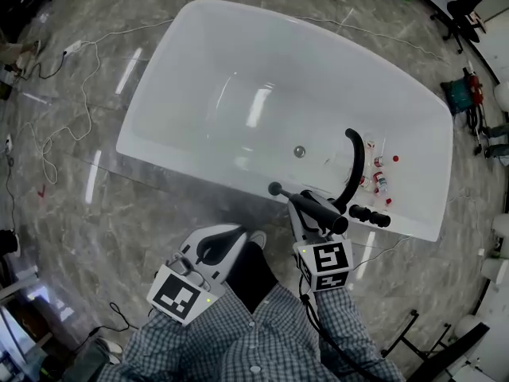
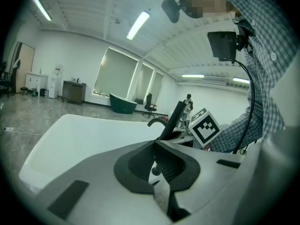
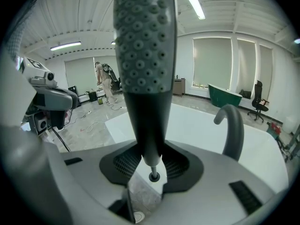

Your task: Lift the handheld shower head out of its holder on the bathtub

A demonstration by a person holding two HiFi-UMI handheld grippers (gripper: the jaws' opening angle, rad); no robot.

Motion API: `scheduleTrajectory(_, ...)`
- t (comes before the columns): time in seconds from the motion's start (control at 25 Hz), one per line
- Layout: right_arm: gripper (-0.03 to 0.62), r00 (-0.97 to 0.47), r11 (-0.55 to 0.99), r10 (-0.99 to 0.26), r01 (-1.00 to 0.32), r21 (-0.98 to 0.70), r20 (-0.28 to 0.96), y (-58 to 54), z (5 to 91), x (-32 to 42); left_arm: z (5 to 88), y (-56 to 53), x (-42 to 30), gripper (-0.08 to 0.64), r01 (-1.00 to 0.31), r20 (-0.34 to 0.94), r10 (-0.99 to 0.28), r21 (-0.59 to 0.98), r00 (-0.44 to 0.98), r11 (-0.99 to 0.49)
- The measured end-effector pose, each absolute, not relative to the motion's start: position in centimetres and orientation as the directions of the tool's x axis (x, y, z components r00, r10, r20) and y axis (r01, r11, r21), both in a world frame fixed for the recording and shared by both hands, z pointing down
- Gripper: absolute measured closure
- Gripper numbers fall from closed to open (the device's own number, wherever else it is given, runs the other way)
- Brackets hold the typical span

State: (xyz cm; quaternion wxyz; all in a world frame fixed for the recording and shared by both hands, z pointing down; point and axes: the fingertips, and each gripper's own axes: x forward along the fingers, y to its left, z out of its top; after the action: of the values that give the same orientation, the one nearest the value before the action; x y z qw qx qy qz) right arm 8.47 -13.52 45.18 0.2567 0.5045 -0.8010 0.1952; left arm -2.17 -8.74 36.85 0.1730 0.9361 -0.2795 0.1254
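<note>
The right gripper (image 3: 150,165) has its jaws pinched on the narrow stem of the shower head (image 3: 145,55). The head rises straight up out of the jaws. It is a dark, matte wand, and its wider upper face is studded with rows of small round nozzles. A small ring tip sits just below the ribbed black pads.

Right of these jaws and a little beyond them, the black faucet (image 3: 233,125) curves over like a hook and partly blocks the view of the glossy white tub (image 3: 197,121). In the head view the shower head (image 1: 314,208) lies across the tub's near rim (image 1: 199,165), ahead of the right gripper (image 1: 306,217). Two black knobs (image 1: 370,215) are just to its right, and small red-and-white bottles (image 1: 379,180) sit further on, on the tub's ledge.

The left gripper (image 2: 155,161) hangs apart to the left with its jaws pressed together and nothing between them. Veined grey stone floor (image 1: 79,197) lies around the tub, with a thin white cable (image 1: 56,142) looping across it.
</note>
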Motion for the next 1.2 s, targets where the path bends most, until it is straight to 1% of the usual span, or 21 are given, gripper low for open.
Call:
scheduleTrajectory(0.6, 0.459, -0.364, 0.402, -0.726, -0.913, -0.070, 0.584, -12.2, 39.9, 8.5, 32.6, -8.3, -1.9, 0.554, -0.560, 0.308, -0.487, 0.226, 0.817, -0.797)
scheduleTrajectory(0.96, 0.459, -0.363, 0.414, -0.733, -0.909, -0.047, 0.576, -11.5, 37.6, 9.1, 31.0, -8.3, -1.2, 0.554, -0.555, 0.288, -0.492, 0.206, 0.822, -0.806)
scheduleTrajectory(1.2, 0.459, -0.368, 0.403, -0.748, -0.913, -0.063, 0.553, -11.3, 35.7, 9.5, 30.4, -8.7, -1.1, 0.554, -0.566, 0.309, -0.495, 0.212, 0.812, -0.796)
